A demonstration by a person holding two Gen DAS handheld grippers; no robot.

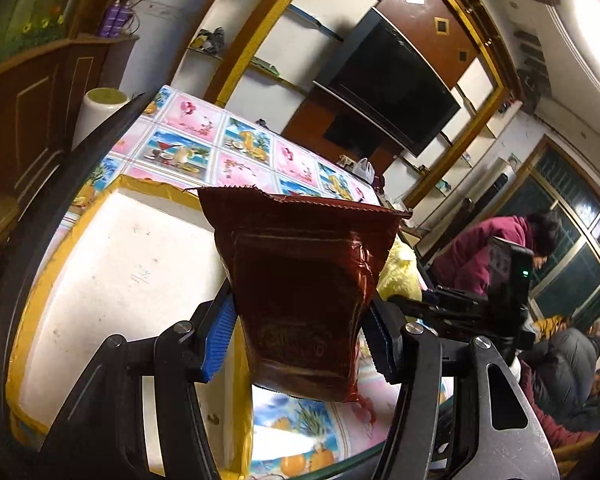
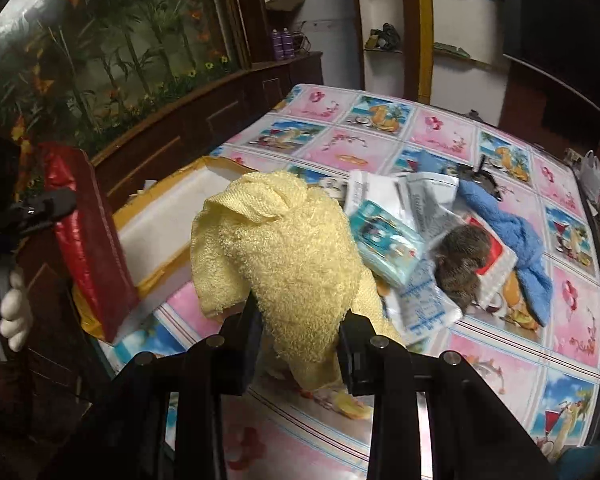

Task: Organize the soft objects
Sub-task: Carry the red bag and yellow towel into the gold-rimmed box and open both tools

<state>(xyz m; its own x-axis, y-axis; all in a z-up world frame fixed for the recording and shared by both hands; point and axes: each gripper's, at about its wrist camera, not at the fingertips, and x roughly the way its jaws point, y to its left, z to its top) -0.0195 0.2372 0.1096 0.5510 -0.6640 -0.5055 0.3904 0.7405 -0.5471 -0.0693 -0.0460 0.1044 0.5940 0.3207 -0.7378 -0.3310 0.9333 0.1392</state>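
Already lifted off the bench (image 2: pixel 480 364), the yellow towel (image 2: pixel 296 256) droops from the clamped right gripper (image 2: pixel 300 344) while the left gripper (image 1: pixel 296 344) pinches a dark red pouch (image 1: pixel 300 292) nearer the white box (image 1: pixel 112 280) to its left.

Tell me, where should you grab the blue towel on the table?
Probably the bunched middle of the blue towel, coming down from above. It lies flat in a long, rumpled strip on the tablecloth, so the raised folds give the jaws something to pinch. Its near end looks free; its far end lies beside the white packets and a dark object.
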